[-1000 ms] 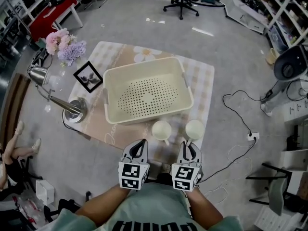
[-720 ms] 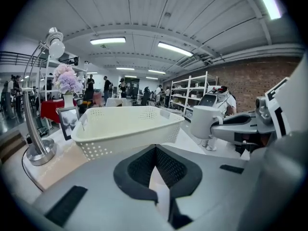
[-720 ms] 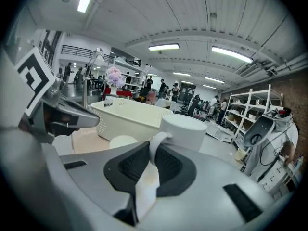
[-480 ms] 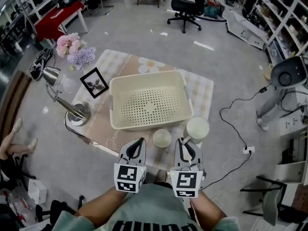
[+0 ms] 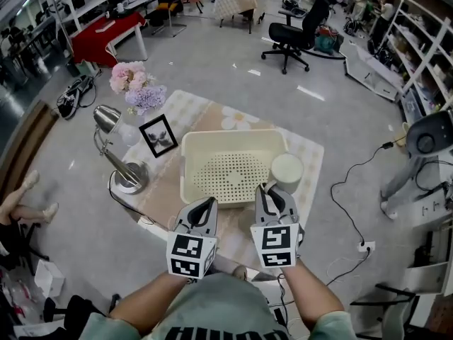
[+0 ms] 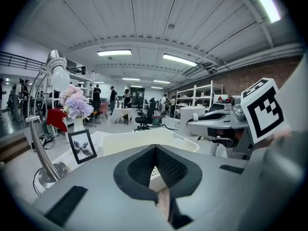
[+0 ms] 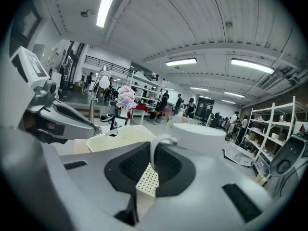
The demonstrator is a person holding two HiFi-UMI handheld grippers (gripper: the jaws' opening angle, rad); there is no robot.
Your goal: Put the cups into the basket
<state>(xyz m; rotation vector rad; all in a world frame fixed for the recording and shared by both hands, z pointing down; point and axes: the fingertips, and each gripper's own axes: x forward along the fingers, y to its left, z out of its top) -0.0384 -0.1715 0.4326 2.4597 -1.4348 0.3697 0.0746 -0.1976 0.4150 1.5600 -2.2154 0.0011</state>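
A cream perforated basket (image 5: 191, 147) stands on the checked cloth. My right gripper (image 5: 273, 190) is shut on the handle of a white cup (image 5: 287, 172) and holds it in the air over the basket's right rim. In the right gripper view the cup (image 7: 199, 136) sits just past the jaws, its handle (image 7: 159, 146) pinched between the pads, with the basket (image 7: 120, 141) to the left. My left gripper (image 5: 204, 205) hovers shut and empty near the basket's front wall (image 6: 144, 146). No second cup shows in any view.
A desk lamp (image 5: 120, 154), a framed picture (image 5: 158, 134) and a vase of flowers (image 5: 138, 87) stand left of the basket. A black cable (image 5: 354, 183) runs over the floor at the right. An office chair (image 5: 301, 34) and a red table (image 5: 106, 34) stand farther off.
The right gripper has lifted the cup off the cloth and carried it forward to the basket's right rim. The other cup by the basket's front has dropped out of view.
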